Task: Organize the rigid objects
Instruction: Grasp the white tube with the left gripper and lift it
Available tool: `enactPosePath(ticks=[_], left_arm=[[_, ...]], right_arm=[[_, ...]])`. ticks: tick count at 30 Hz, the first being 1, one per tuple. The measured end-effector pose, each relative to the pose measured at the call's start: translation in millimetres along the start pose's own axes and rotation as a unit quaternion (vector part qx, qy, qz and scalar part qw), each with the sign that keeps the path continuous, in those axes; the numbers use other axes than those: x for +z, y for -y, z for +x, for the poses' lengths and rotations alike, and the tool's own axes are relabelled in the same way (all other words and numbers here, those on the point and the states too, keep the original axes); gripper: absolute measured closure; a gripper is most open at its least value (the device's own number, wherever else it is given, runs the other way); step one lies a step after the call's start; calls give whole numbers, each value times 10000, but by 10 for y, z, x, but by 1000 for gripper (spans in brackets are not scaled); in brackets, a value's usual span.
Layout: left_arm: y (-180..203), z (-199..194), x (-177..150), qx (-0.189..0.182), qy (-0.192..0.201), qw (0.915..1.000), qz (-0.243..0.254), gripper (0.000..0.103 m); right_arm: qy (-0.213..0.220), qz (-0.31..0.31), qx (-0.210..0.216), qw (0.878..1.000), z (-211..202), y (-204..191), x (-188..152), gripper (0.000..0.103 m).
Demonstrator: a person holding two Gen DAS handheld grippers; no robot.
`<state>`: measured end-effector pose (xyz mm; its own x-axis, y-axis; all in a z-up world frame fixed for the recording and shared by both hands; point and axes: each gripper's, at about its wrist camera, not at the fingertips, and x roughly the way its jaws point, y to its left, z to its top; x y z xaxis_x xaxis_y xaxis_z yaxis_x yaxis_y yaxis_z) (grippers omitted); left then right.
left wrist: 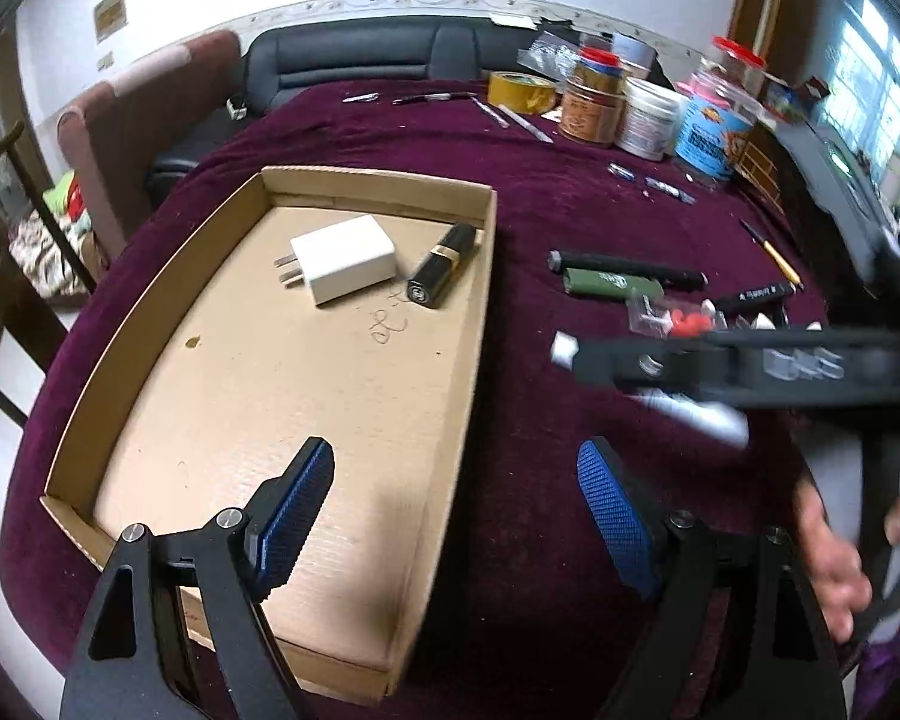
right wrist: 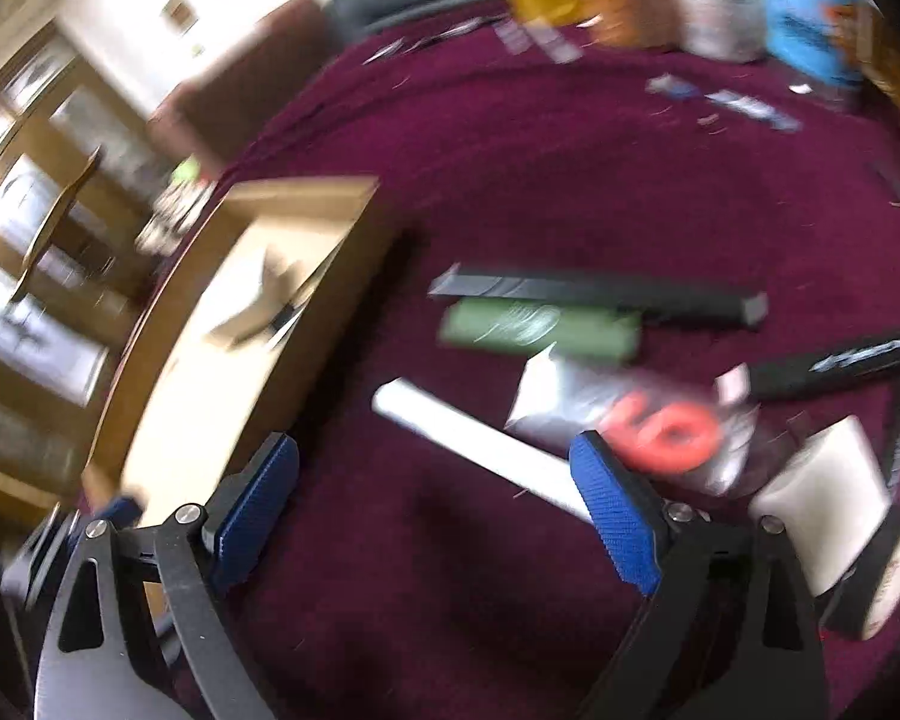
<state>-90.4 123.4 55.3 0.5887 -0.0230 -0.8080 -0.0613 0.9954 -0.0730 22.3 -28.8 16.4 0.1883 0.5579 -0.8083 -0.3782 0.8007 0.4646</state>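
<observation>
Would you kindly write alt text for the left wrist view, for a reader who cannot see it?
The open left gripper hovers, holding nothing, over the near edge of a shallow cardboard tray that contains a white charger and a black lipstick tube. Pens and small items lie on the maroon tablecloth to the right.

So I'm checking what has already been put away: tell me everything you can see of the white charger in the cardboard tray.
The white charger is a smooth, boxy plastic block with two flat metal prongs sticking out of one end, pointing toward the tray's left wall. It lies flat on the floor of the cardboard tray, in the far part. A black lipstick tube with a gold band lies close beside it on the right; whether they touch is unclear. No claw touches it.
</observation>
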Motion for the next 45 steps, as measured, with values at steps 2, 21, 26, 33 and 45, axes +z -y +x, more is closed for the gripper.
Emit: enactPosePath(ticks=[2, 21, 26, 33, 45], left_arm=[[-59, -25, 5, -18, 45, 9999, -107, 24], [746, 491, -52, -762, -1126, 9907, -31, 24], [1050, 559, -50, -93, -687, 9943, 813, 80], [953, 476, -117, -636, -761, 9920, 777, 92], [845, 324, -204, -975, -414, 9898, 952, 92]], right_arm=[[62, 123, 398, 9991, -79, 7, -54, 10], [1735, 1074, -1013, 9737, -1200, 824, -542, 11], [1894, 1285, -1174, 9664, -1453, 1037, -685, 10], [1839, 1370, -1278, 9649, -1466, 1211, -757, 11], [1550, 584, -1943, 9669, -1304, 1064, -802, 12]])
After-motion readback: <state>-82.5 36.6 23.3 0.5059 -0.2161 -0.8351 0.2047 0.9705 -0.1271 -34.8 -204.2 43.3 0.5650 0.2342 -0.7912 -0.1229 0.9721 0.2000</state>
